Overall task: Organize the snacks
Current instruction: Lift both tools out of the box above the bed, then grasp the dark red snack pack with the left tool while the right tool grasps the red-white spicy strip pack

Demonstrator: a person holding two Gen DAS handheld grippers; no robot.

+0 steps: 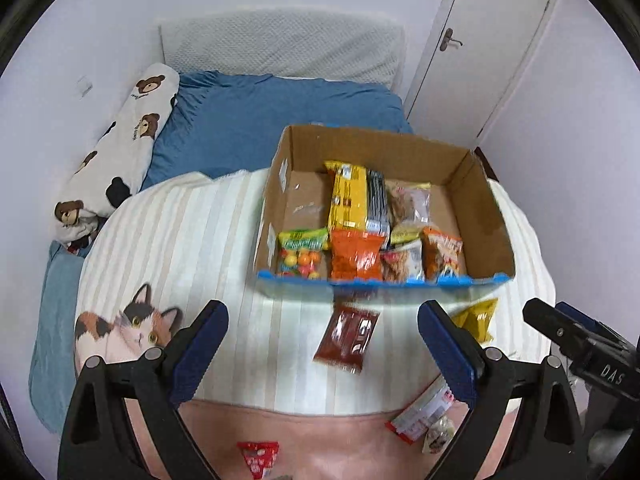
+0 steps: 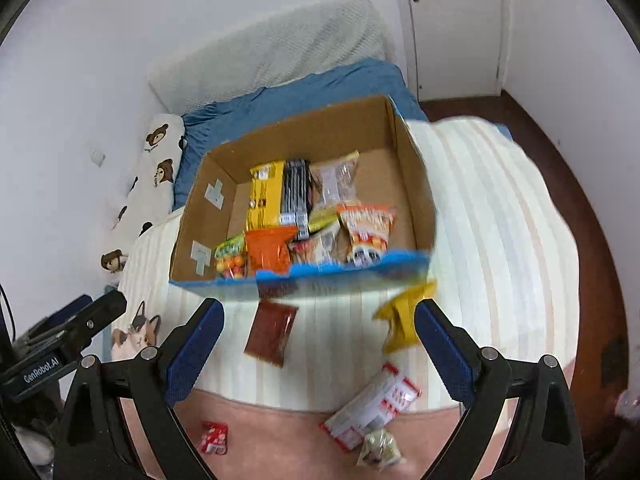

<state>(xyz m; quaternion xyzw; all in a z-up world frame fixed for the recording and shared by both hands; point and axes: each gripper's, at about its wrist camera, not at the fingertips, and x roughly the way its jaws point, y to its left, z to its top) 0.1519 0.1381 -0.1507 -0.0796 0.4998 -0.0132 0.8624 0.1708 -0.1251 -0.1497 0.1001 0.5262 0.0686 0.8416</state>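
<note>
A cardboard box [image 1: 488, 216] [image 2: 416, 184] with a blue front edge sits on a striped blanket and holds several snack packs. In front of it lie a brown packet [image 1: 347, 338] [image 2: 271, 334], a yellow packet [image 1: 480, 318] [image 2: 404, 320], a white-and-red wrapper [image 1: 420, 412] [image 2: 372, 408], a small pale pack [image 1: 438, 436] [image 2: 380, 450] and a small red pack [image 1: 258, 458] [image 2: 215, 438]. My left gripper [image 1: 324, 320] is open and empty, hovering above the brown packet. My right gripper [image 2: 320, 316] is open and empty above the loose packets.
The blanket with a cat print [image 1: 132, 328] covers a bed with a blue sheet [image 1: 248, 120], a bear-print pillow [image 1: 120, 148] and a white headboard cushion [image 1: 280, 44]. A white door [image 1: 492, 40] and dark wooden floor [image 2: 580, 200] lie to the right.
</note>
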